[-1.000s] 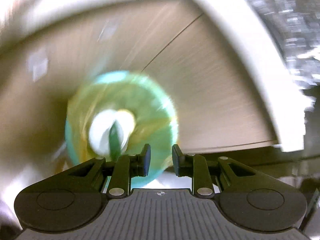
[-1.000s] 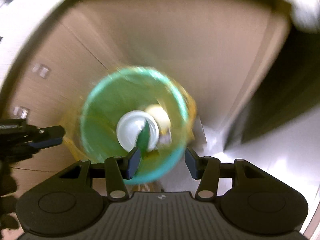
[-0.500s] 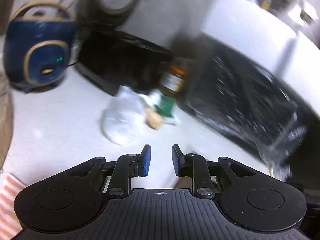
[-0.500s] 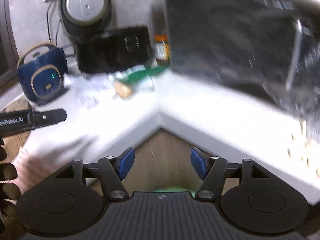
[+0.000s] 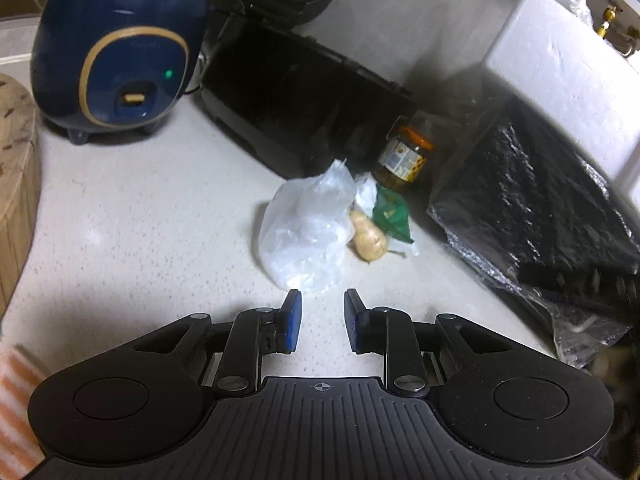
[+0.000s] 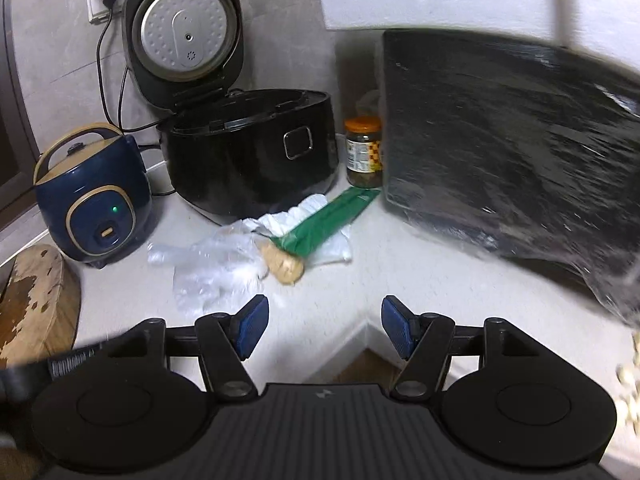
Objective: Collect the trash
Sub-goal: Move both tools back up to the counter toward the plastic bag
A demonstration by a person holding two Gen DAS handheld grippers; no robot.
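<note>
While the left gripper [image 5: 319, 322] hangs over the pale bench [image 5: 140, 220], its jaws stand narrowly apart with nothing between them. Just ahead lies the trash: a crumpled clear plastic bag [image 5: 306, 228], a beige lump [image 5: 369, 238], perhaps ginger, touching it, and a green wrapper [image 5: 390, 216] beside a jar [image 5: 404, 160].

From the right wrist, the right gripper [image 6: 325, 326] shows 2 jaws set wide and empty above the bench corner. That trash pile sits between the blue cooker [image 6: 96, 208], the open black cooker [image 6: 252, 152] and a film-wrapped black box [image 6: 508, 152].
</note>
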